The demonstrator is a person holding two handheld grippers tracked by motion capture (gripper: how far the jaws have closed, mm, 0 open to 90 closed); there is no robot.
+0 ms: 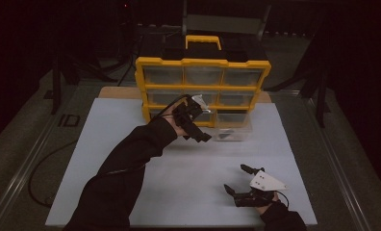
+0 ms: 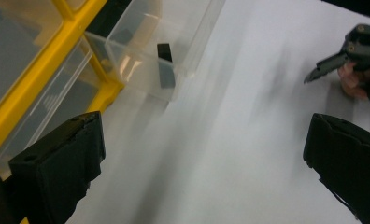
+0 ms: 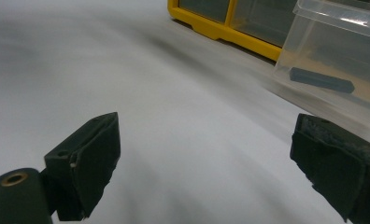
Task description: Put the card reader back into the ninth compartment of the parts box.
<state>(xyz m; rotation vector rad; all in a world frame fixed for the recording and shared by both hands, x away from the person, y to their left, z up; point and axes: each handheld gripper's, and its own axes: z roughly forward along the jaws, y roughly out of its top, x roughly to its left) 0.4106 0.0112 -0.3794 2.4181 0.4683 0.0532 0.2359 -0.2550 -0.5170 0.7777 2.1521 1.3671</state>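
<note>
A yellow organiser cabinet with clear drawers stands at the back of the white mat. Its bottom right drawer is pulled out onto the mat and holds a small black block, which also lies in the drawer as a dark bar. My left gripper hovers just left of that drawer, open and holding nothing. My right gripper rests low near the mat's front right, open and holding nothing, well short of the drawer.
The cabinet's yellow frame runs close beside the left gripper's jaw. A black cable loops over the table's left side. Bare mat lies between the two grippers. The right gripper and its hand appear at the upper right of the left gripper view.
</note>
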